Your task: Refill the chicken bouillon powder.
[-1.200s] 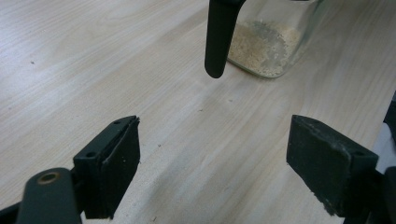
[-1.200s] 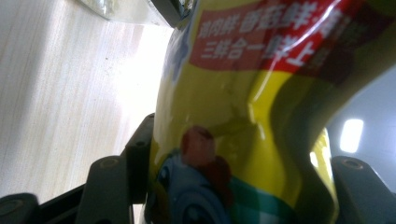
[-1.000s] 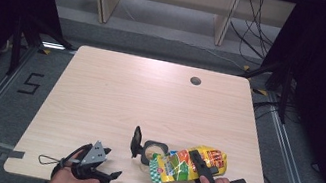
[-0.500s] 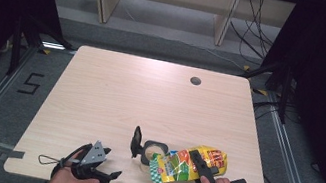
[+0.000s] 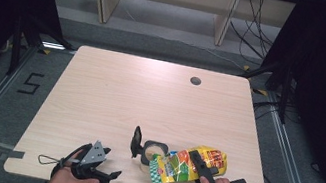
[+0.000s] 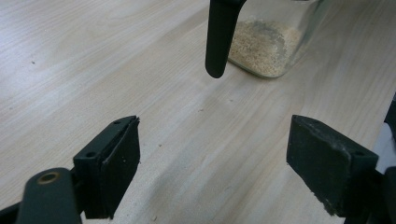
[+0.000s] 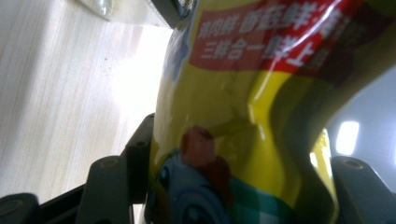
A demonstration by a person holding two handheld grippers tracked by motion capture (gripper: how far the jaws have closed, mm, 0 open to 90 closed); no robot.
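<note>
A yellow snack bag (image 5: 187, 166) with red and green print lies tilted near the table's front right. Its lower end rests against a small clear jar (image 5: 153, 150). My right gripper (image 5: 201, 167) is shut on the bag, one jaw lying across its top. In the right gripper view the bag (image 7: 243, 116) bulges between both jaws. The jar (image 6: 266, 51) holds pale granules, and its black flip lid (image 5: 136, 142) stands open on its left side. My left gripper (image 5: 110, 176) rests open near the front edge, left of the jar, with only bare wood between its pads (image 6: 116, 163).
The wooden table (image 5: 125, 95) has a round cable hole (image 5: 196, 81) near its far edge. Dark curtains flank both sides, and a taped "5" (image 5: 30, 83) marks the floor at the left. Shelving legs and cables stand behind the table.
</note>
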